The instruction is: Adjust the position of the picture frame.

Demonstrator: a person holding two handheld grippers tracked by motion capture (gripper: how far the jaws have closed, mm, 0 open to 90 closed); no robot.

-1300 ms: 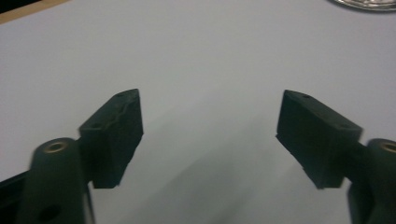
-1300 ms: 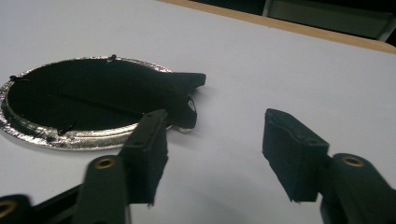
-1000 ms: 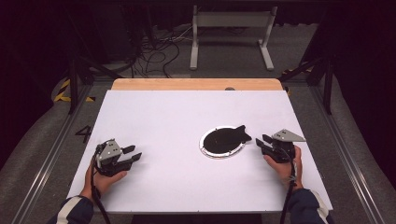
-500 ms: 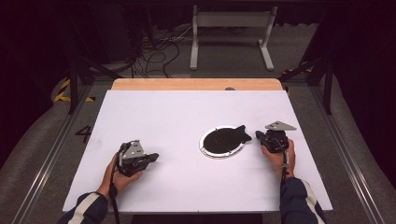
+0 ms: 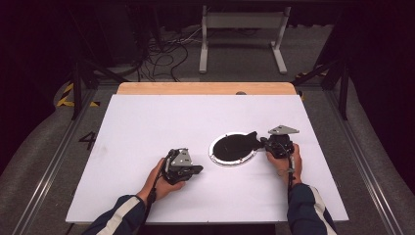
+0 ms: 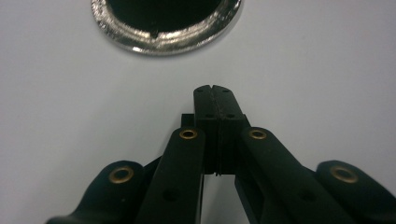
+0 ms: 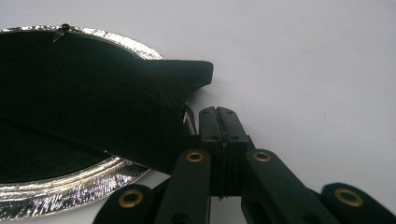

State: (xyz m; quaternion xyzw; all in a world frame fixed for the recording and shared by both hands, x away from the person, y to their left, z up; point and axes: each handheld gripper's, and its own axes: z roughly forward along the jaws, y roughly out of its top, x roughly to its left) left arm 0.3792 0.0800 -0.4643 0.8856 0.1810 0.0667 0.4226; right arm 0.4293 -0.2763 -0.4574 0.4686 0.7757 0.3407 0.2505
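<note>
I found the left gripper [image 5: 195,170] with its jaws pressed together on nothing, the foil-rimmed plate [image 5: 214,157] just ahead of its tips. The right gripper [image 5: 264,142] likewise had jaws together and empty; the black sheet [image 7: 116,102] on that plate overhung the rim, just left of its tips.

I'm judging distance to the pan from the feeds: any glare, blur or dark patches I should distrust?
High view: the white table is evenly lit, the surroundings nearly black, the pan reads as a flat dark disc. Left gripper view: the pan's foil rim glints and is soft, the left gripper sharp. Right gripper view: the black sheet shows little detail; the rim sparkles beside the right gripper.
</note>
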